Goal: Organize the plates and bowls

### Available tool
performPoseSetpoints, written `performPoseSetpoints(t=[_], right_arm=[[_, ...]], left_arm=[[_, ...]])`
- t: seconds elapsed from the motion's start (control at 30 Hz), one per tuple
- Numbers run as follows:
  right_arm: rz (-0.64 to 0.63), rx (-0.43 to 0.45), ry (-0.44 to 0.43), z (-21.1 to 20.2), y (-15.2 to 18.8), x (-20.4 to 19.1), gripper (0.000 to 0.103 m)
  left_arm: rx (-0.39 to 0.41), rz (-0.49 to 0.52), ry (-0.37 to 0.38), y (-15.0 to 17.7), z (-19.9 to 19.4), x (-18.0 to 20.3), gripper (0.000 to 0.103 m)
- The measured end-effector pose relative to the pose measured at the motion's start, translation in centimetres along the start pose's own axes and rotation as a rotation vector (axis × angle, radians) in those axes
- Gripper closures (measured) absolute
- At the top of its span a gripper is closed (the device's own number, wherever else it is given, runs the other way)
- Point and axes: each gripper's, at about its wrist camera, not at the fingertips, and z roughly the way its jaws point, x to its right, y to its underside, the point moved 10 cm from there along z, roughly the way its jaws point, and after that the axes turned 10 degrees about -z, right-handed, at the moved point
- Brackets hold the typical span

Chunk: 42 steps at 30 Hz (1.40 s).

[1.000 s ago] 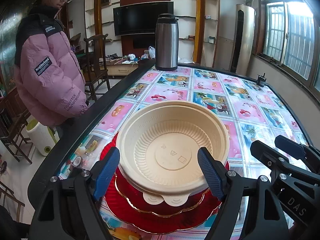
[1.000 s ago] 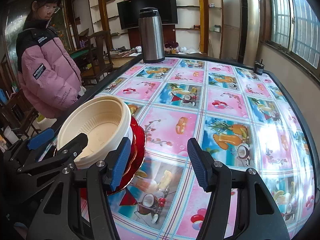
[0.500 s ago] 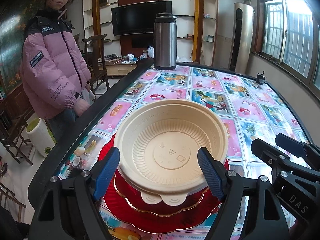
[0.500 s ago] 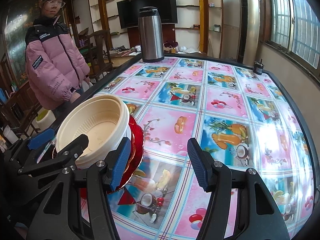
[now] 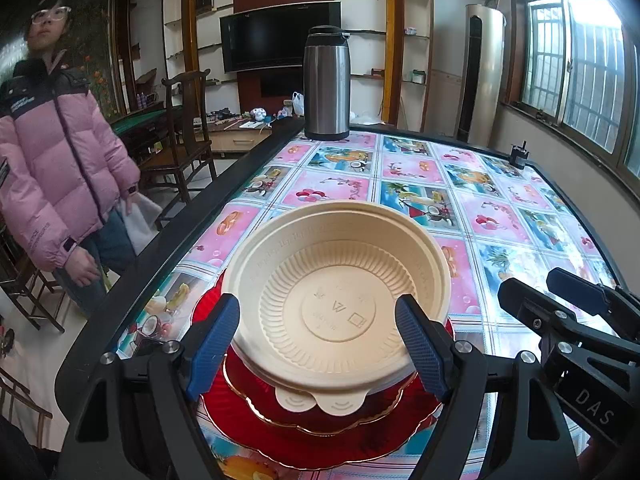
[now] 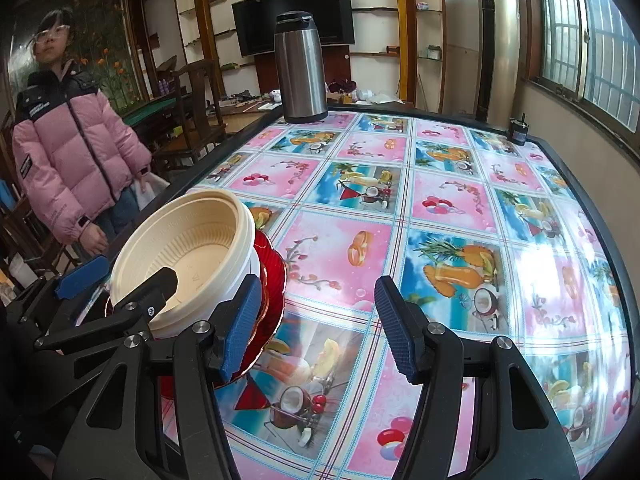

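A cream bowl (image 5: 340,292) sits on top of a stack of red plates (image 5: 320,436) near the table's left edge. My left gripper (image 5: 320,344) is open, its blue fingers on either side of the bowl's near part, not clamped on it. In the right wrist view the bowl (image 6: 188,256) with a white bowl under it and the red plates (image 6: 272,276) lie to the left. My right gripper (image 6: 316,332) is open and empty over the tablecloth, just right of the stack.
A steel thermos (image 5: 326,84) stands at the table's far edge. A small dark object (image 6: 519,130) sits at the far right corner. A person in a pink jacket (image 5: 52,160) stands by the table's left side. The table has a raised black rim (image 5: 160,248).
Both grippers stay almost still. The person at the left has moved and straightened up. The bowl and plates have not moved.
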Motion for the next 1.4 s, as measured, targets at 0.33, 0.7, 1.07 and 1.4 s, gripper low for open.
performPoseSetpoints(t=[0.33, 0.7, 1.07, 1.4], right_arm=[[0.004, -0.006, 0.000, 0.10, 0.11, 0.18, 0.043], [0.006, -0.011, 0.000, 0.26, 0.17, 0.22, 0.043], [0.012, -0.019, 0.001, 0.50, 0.29, 0.35, 0.043], [0.013, -0.023, 0.002, 0.48, 0.45, 0.19, 0.043]], left_arm=[[-0.001, 0.002, 0.008, 0.03, -0.13, 0.21, 0.023], [-0.002, 0.000, 0.012, 0.06, -0.12, 0.25, 0.023], [-0.003, -0.001, 0.015, 0.21, -0.03, 0.45, 0.023], [-0.006, -0.001, 0.011, 0.43, -0.13, 0.49, 0.023]])
